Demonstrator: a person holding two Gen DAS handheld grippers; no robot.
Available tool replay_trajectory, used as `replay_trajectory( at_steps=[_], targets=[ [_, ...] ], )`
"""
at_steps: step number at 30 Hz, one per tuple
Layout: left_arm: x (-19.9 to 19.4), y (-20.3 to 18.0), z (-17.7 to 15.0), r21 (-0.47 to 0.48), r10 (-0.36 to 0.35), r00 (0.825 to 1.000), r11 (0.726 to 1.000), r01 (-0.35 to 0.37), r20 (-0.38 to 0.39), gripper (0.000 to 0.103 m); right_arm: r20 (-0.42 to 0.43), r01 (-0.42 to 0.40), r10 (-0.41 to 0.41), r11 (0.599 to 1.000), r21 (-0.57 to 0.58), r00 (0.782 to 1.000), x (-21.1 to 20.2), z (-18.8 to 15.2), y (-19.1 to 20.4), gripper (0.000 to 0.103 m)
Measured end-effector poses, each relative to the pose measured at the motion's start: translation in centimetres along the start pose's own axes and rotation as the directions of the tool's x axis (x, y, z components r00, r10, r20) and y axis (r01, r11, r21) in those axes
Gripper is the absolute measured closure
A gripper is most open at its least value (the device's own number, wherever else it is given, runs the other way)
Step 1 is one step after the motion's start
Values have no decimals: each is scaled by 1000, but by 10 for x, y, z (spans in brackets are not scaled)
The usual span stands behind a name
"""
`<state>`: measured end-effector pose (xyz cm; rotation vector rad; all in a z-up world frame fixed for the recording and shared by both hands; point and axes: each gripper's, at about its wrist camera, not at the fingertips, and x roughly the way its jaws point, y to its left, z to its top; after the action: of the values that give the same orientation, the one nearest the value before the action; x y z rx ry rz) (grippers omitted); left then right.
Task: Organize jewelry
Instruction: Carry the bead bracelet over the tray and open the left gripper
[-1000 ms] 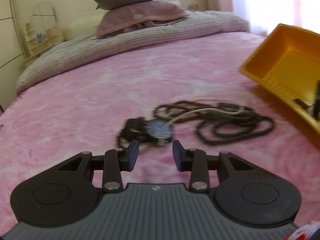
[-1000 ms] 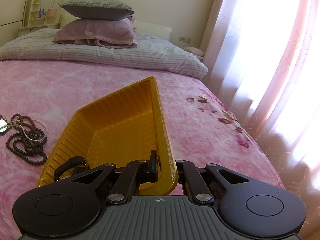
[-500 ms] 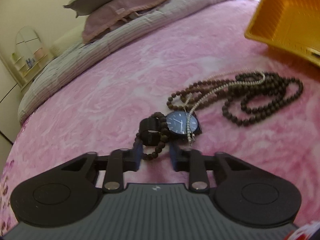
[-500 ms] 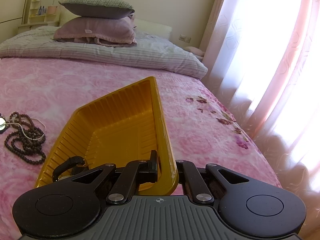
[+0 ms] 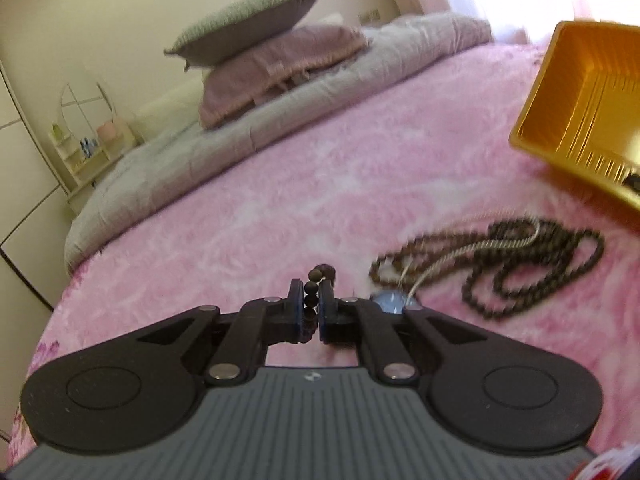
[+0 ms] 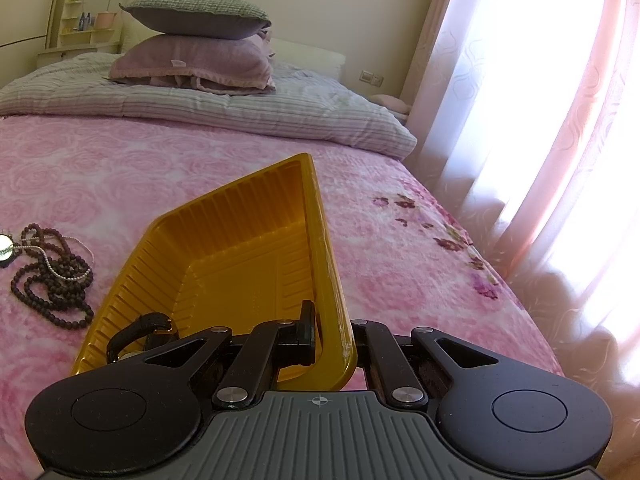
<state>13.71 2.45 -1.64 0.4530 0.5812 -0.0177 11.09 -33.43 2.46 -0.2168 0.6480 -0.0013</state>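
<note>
My left gripper (image 5: 310,305) is shut on a dark bead bracelet (image 5: 316,280), low over the pink bedspread. A blue-faced watch (image 5: 390,303) lies just right of its fingers, partly hidden. A long brown bead necklace (image 5: 532,256) with a thin silver chain (image 5: 472,249) lies to the right; the necklace also shows in the right wrist view (image 6: 52,276). My right gripper (image 6: 332,334) is shut on the near rim of a yellow tray (image 6: 240,248), tilting it. A black-strapped watch (image 6: 138,332) lies in the tray's near corner.
Pink bedspread (image 5: 280,184) covers the bed. A striped grey duvet (image 6: 240,108) and two stacked pillows (image 6: 192,40) lie at the head. A curtain (image 6: 540,120) hangs along the bed's right side. A small shelf (image 5: 88,152) stands by the wall.
My left gripper has closed on the bead bracelet beside the blue watch and tilted upward. The right gripper and tray have barely moved.
</note>
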Motion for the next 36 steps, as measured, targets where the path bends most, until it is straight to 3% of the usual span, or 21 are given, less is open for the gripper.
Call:
replay_trajectory(
  at_steps=[6,10,15,20,24,32,36],
  targets=[
    [-21,-14,24,-12,-92,994,996,93,59,97,0,2,-2,1000,3,1000,0,-1,0,97],
    [-33,-40,38,-23,-210,973,977,213,96,97,-1,1,-1,1000,5,1000,0,-2,-1,97],
    [-47,-78,56,-21,-377,915,923,384,144,97,1,0,0,1000,5,1000,0,-3,-1,97],
    [-63,-114,71,2,-523,835,848,531,172,97,2,-1,1,1000,7,1000,0,-3,-2,97],
    [-65,-140,77,60,-548,819,836,546,174,97,3,-5,5,1000,8,1000,-1,-3,-2,97],
    [-63,-165,78,93,-644,750,765,637,150,97,4,-7,7,1000,13,1000,0,-2,-2,97],
    [-52,-175,74,90,-665,739,747,659,108,97,5,-8,8,1000,12,1000,0,-2,-1,97]
  ],
)
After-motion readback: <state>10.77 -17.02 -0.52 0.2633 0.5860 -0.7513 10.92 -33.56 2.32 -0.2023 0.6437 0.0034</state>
